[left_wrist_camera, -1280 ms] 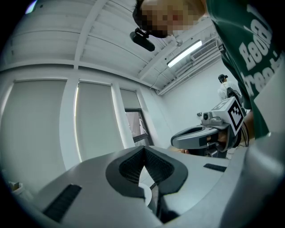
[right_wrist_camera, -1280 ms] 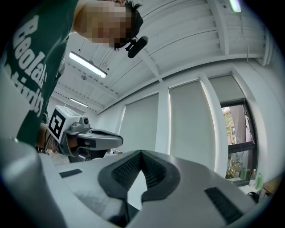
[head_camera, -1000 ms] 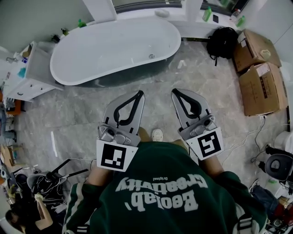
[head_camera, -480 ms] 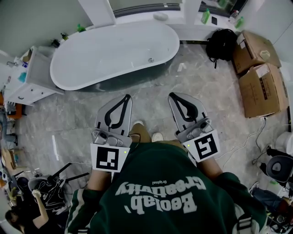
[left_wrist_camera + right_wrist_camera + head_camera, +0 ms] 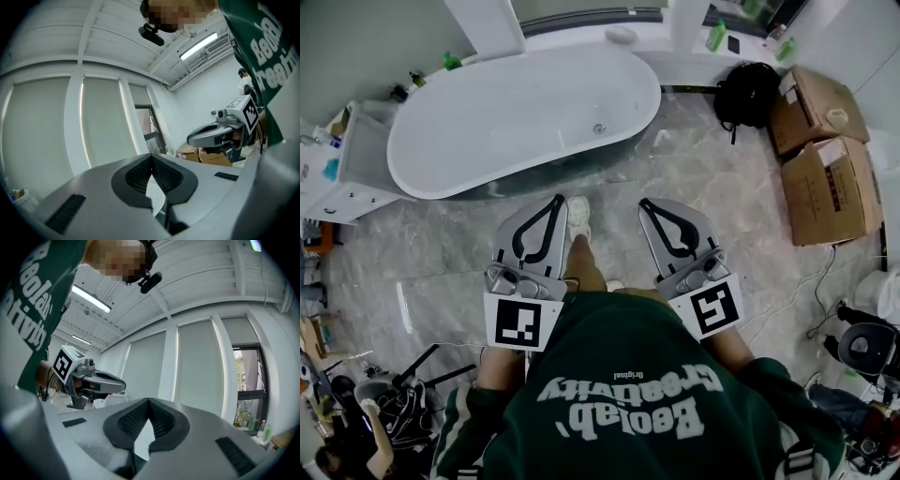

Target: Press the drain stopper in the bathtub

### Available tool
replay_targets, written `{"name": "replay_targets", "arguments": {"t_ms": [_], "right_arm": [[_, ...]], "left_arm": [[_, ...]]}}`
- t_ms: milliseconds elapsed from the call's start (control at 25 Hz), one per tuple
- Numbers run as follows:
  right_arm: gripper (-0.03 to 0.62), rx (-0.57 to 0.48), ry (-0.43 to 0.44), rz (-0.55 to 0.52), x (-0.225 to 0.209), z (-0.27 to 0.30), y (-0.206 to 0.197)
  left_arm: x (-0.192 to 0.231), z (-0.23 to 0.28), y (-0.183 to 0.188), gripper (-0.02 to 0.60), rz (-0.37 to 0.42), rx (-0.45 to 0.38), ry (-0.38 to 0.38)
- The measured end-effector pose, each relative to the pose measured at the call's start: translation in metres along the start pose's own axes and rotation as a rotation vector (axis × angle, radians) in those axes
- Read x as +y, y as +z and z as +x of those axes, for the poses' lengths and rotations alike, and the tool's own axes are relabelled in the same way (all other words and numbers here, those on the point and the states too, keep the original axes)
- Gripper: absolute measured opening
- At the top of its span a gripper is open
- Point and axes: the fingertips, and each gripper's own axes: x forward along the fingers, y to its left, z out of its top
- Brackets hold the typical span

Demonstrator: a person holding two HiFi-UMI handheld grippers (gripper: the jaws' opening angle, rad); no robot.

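Head view looks down on a person in a green top [image 5: 628, 394] who stands on the grey floor [image 5: 722, 187] near the white bathtub [image 5: 487, 122]; one white shoe [image 5: 578, 214] points at the tub; the drain stopper [image 5: 599, 128] is a tiny round shiny dot on the tub's bottom, toward the right end, well apart from both tools. The left gripper [image 5: 557, 200] and the right gripper [image 5: 645, 203] are held out in front of the body, side by side, over the floor; the left gripper view shows its two jaws meeting at the tips with nothing between them; the right gripper view shows the same; both are closed and empty.

I think the stopper is hard metal, smooth and maybe slippy; it should not break, and it likely clicks down with a small push; there is no need to grab it; a closed jaw tip set on the middle of its top and pushed straight down should do, since a push on the edge could slide off.

Some things are hard to see; the stopper is too small to tell if it is up or down; both gripper views look up at the ceiling [image 5: 108, 33] and the windows [image 5: 197, 371], so they do not show the tub at all; the person's body hides the floor under it; a black bag [image 5: 745, 94] and brown boxes [image 5: 820, 178] sit off to the right.
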Motion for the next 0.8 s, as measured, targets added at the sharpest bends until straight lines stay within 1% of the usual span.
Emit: {"name": "replay_targets", "arguments": {"t_ms": [120, 240, 400, 600, 720, 800], "right_arm": [[0.011, 0.030, 0.003, 0.001, -0.006, 0.012, -0.017], [0.011, 0.055, 0.004, -0.008, -0.022, 0.038, -0.029], [0.011, 0.092, -0.020, -0.065, -0.048, 0.078, -0.046], [0.011, 0.117, -0.050, -0.065, -0.088, 0.152, -0.061], [0.011, 0.147, -0.081, -0.071, -0.110, 0.202, -0.069], [0.011, 0.175, -0.097, -0.057, -0.124, 0.232, -0.074]], "left_arm": [[0.009, 0.019, -0.017, 0.003, -0.017, 0.007, -0.020], [0.028, 0.047, -0.026, 0.003, -0.020, 0.002, -0.033], [0.057, 0.090, -0.044, 0.003, -0.020, 0.010, -0.058], [0.105, 0.157, -0.057, 0.003, -0.029, -0.014, -0.120], [0.137, 0.197, -0.064, 0.003, -0.026, -0.024, -0.176], [0.157, 0.221, -0.065, 0.003, -0.027, -0.040, -0.212]]}}
